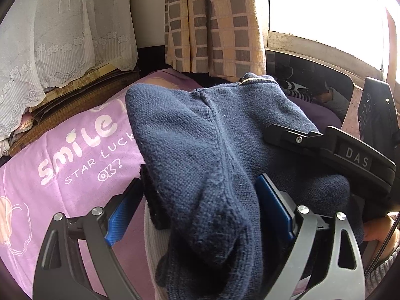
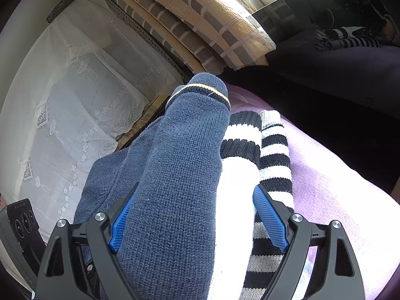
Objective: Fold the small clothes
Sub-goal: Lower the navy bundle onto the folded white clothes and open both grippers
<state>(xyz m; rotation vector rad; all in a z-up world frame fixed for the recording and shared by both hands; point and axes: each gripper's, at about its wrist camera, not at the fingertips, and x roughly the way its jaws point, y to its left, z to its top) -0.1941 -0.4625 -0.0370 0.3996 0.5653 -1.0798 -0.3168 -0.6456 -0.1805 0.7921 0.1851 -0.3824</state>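
A navy knit sweater (image 1: 200, 135) lies bunched on a purple bedsheet (image 1: 62, 170) printed with "smile", its yellow-trimmed cuff (image 2: 200, 91) pointing toward the checked curtain (image 1: 212, 25). In the right wrist view its sleeve sits over a black-and-white striped garment (image 2: 272, 155). The left hand-held gripper (image 1: 200, 212) has its blue pads spread wide with a fold of the sweater bulging between them, and the right hand-held gripper (image 2: 197, 222) is likewise spread, the sleeve and striped knit lying between its fingers; a lace cover (image 1: 50, 37) hangs at the left.
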